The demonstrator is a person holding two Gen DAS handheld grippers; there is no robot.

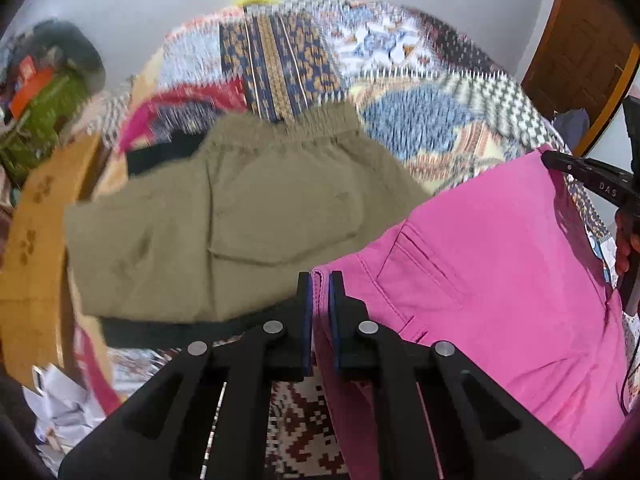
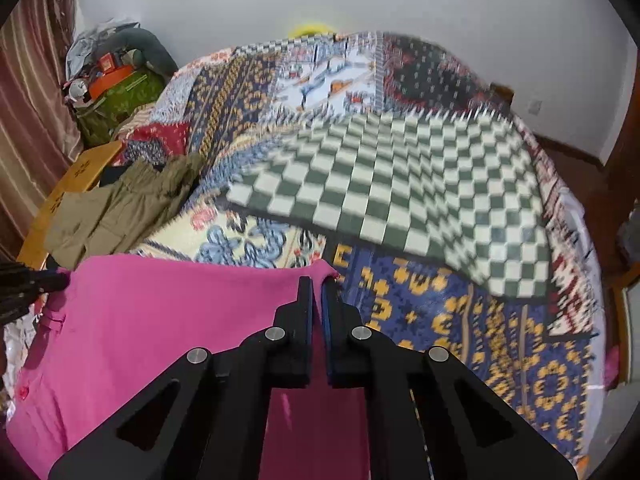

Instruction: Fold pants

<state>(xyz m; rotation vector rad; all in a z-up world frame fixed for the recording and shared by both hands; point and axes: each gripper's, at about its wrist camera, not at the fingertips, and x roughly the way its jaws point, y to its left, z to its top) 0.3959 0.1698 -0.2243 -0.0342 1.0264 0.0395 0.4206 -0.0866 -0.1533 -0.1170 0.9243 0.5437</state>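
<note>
The right tool [image 1: 560, 160] gripping pink pants [image 1: 500, 248] reads "DAS".

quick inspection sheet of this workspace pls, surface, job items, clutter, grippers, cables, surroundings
surface: bed under a patchwork quilt, many patterns.
job's things: pink pants held up by both grippers over the near edge of the bed.
clutter: folded olive pants on a small stack at the bed's left side; pile of bags in the far left corner.
grippers: left gripper shut on one corner of the pink pants; right gripper shut on the opposite corner.
cables: thin dark cable by the right gripper's handle.
surroundings: white wall, striped curtain left, wooden door right.
</note>
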